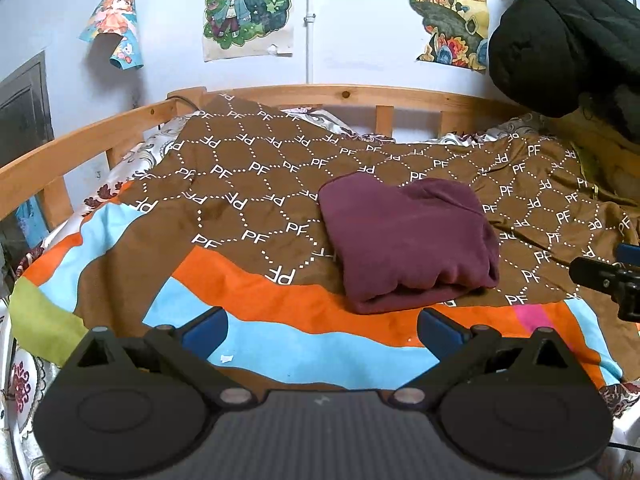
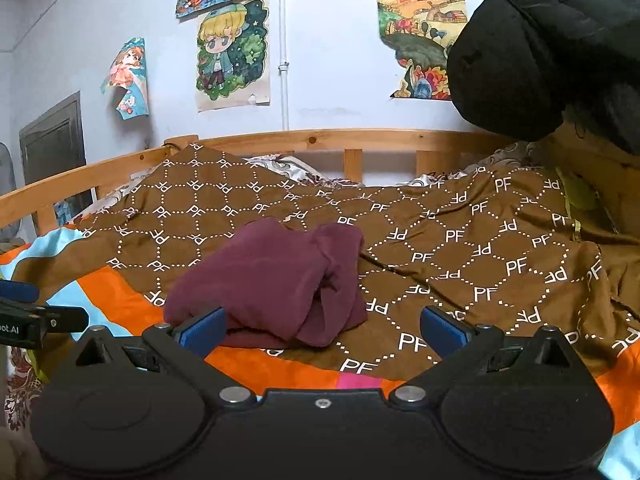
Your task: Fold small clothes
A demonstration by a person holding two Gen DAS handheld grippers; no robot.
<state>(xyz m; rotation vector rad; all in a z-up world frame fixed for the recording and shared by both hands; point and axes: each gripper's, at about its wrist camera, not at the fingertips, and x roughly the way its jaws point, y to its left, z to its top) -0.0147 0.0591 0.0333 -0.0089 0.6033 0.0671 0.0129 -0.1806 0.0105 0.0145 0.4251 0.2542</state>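
Note:
A maroon garment (image 1: 408, 240) lies folded into a thick bundle on the brown patterned blanket (image 1: 248, 184). In the right wrist view the same maroon garment (image 2: 272, 280) sits just beyond the left blue finger pad. My left gripper (image 1: 322, 332) is open, its blue pads wide apart, low over the orange and blue stripes in front of the bundle. My right gripper (image 2: 322, 330) is open too, with nothing between its fingers. The right gripper's tip (image 1: 608, 276) shows at the right edge of the left wrist view, apart from the cloth.
A wooden bed rail (image 1: 344, 96) runs along the back and left side. A black padded jacket (image 1: 568, 36) hangs at the upper right. Posters (image 1: 248, 4) cover the wall behind. The left gripper's side (image 2: 36, 318) shows at the left of the right wrist view.

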